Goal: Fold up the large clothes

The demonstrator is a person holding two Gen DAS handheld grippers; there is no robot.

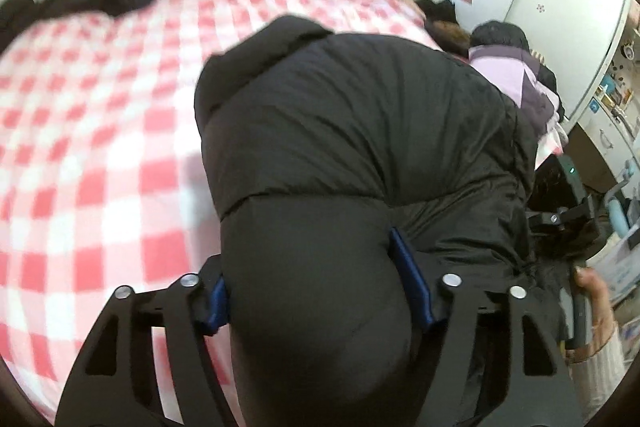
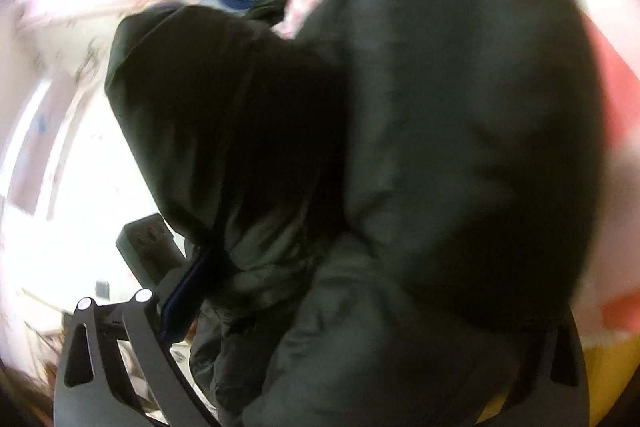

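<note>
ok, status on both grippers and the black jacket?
Left gripper clamped on a puffy fold of the black jacket. Right gripper buried in jacket, grip unclear. Jacket bunched on checked bedspread; clothes pile at far edge.

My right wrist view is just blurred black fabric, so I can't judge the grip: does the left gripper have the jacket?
Observer: Yes; the left gripper has a thick fold of the black jacket between its blue pads, both pressing in.
Operator: What's to its left?
Observer: Red-and-white checked blanket.
Operator: And to the right?
Observer: A lilac and dark garment lies beyond the jacket.
</note>
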